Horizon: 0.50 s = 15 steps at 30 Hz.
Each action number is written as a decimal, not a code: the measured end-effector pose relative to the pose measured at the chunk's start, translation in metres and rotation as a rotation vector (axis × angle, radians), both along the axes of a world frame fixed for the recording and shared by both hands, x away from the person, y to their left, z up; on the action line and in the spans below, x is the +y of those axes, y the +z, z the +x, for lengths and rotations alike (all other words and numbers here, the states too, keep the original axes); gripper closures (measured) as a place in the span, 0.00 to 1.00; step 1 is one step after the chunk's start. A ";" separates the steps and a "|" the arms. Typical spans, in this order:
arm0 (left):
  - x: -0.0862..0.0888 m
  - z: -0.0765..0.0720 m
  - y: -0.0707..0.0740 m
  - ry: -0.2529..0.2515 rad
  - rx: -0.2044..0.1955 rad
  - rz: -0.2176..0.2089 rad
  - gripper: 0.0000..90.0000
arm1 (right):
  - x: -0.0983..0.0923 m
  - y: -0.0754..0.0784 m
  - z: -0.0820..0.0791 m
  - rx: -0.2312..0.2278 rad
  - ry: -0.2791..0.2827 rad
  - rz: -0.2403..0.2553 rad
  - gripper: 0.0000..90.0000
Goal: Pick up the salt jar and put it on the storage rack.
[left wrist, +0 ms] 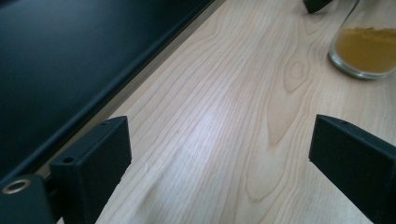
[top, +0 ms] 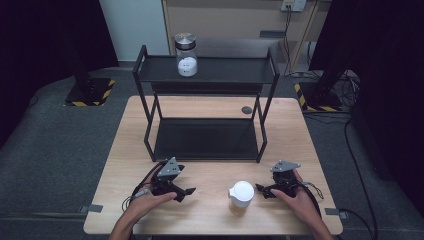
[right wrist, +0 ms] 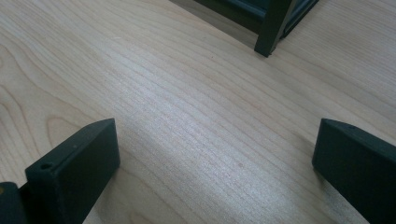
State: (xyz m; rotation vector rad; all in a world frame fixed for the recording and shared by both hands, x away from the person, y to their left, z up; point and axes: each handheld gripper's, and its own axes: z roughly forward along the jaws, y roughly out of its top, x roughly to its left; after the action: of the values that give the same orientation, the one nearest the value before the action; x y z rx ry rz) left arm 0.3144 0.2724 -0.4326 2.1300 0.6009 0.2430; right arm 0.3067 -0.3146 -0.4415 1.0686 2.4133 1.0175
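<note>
A glass jar of orange-brown powder with a white lid (top: 241, 197) stands on the wooden table (top: 210, 210) near its front edge, between my two hands. In the left gripper view the jar's base (left wrist: 365, 52) sits at the top right. A second jar with white powder and a metal lid (top: 186, 55) stands on the top shelf of a black two-tier rack (top: 206, 70). My left gripper (top: 184, 193) rests low over the table left of the jar, jaws wide apart with bare wood between them (left wrist: 219, 158). My right gripper (top: 262, 190) is right of the jar, also open over bare wood (right wrist: 215, 163).
The rack's lower shelf (top: 205, 137) is a dark tray resting on the table; its edge (left wrist: 93, 107) runs close beside my left gripper. A rack leg (right wrist: 271, 28) stands ahead of my right gripper. A small dark round disc (top: 246, 110) lies behind the rack.
</note>
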 end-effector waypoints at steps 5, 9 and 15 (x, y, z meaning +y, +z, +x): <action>0.002 -0.003 -0.007 0.057 0.028 0.041 0.05 | 0.000 0.000 0.000 0.000 -0.001 0.000 0.02; 0.000 -0.002 -0.009 0.066 0.037 0.062 0.05 | 0.000 0.000 0.000 0.000 -0.002 -0.001 0.02; -0.004 -0.004 -0.011 0.080 0.033 0.103 0.05 | 0.001 0.000 -0.001 0.000 -0.004 0.000 0.02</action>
State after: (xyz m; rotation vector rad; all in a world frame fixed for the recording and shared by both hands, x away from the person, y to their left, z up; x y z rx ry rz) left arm 0.3107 0.2681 -0.4437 2.2155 0.7075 0.2887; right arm 0.3058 -0.3141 -0.4414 1.0733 2.4099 1.0156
